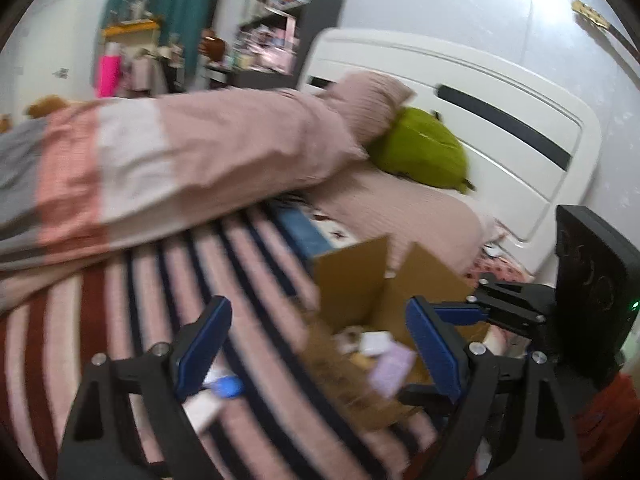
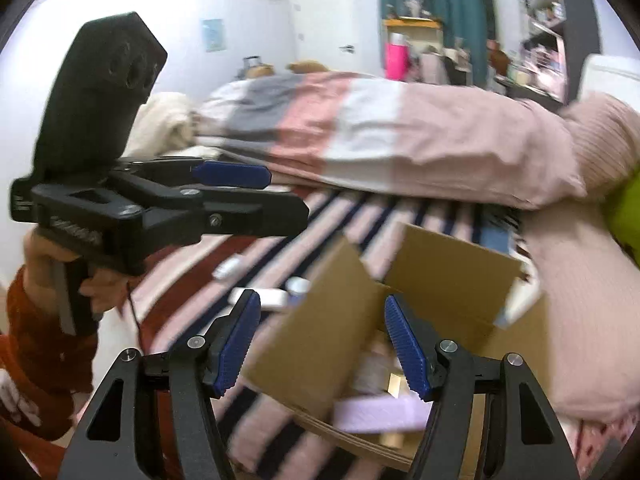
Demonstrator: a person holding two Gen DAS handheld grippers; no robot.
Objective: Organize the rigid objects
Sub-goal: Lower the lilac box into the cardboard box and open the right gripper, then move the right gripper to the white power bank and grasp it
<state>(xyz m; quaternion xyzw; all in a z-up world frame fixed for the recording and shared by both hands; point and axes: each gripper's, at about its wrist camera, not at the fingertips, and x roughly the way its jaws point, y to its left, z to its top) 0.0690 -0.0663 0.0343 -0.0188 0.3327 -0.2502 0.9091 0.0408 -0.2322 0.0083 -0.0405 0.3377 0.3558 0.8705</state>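
An open cardboard box (image 1: 352, 280) (image 2: 452, 264) stands on the striped bedspread (image 1: 248, 280) (image 2: 280, 240). Inside lie a lilac flat item (image 1: 392, 368) (image 2: 380, 412) and a white item (image 1: 374, 342). My left gripper (image 1: 316, 344) is open and empty, over the box's left side. Below its left finger lie a blue object (image 1: 228, 386) and a white one (image 1: 204, 406). My right gripper (image 2: 322, 344) is open and empty, above the box's near flap. Several small white objects (image 2: 228, 268) (image 2: 272, 300) lie on the bedspread left of the box. The left gripper also shows in the right wrist view (image 2: 232, 174).
A pink, white and grey duvet (image 1: 160, 160) (image 2: 360, 136) is heaped across the bed. A green plush (image 1: 420, 152) and a pink pillow (image 1: 372, 104) lean at the white headboard (image 1: 480, 92). Shelves (image 1: 276, 20) stand behind.
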